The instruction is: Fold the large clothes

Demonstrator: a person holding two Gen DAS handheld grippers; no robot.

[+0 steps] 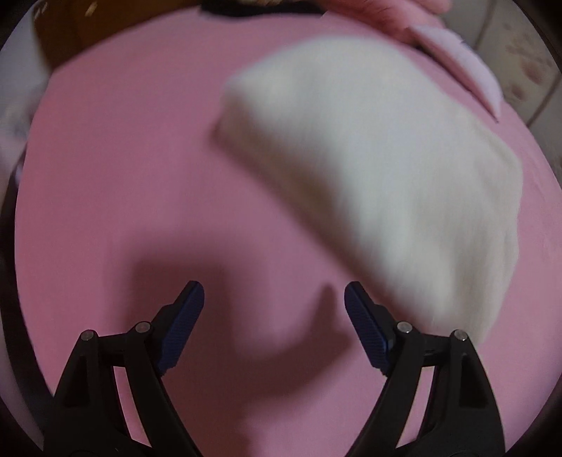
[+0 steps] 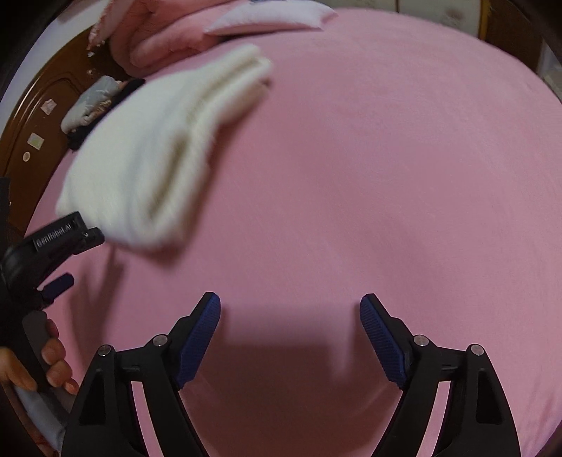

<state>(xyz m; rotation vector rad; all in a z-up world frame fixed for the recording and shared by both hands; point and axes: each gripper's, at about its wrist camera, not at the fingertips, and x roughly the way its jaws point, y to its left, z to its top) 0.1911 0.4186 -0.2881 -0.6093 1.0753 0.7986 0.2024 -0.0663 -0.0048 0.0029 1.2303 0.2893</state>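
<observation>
A folded white knitted garment (image 1: 368,168) lies on the pink bed sheet (image 1: 123,175), up and to the right of my left gripper (image 1: 274,298). That gripper is open over bare sheet, nothing between its blue pads. In the right wrist view the same white garment (image 2: 151,158) lies at the upper left in a thick folded stack. My right gripper (image 2: 289,311) is open above the pink sheet (image 2: 386,175), apart from the garment. The left gripper (image 2: 63,260), held by a hand (image 2: 52,365), shows at the left edge just below the garment.
A pink blanket (image 2: 165,38) and a pale pillow (image 2: 270,17) are piled at the head of the bed. Small folded clothes (image 2: 95,102) lie by the brown wooden headboard (image 2: 38,116). A pink pillow edge (image 1: 453,49) and a tiled wall (image 1: 527,63) are at the upper right.
</observation>
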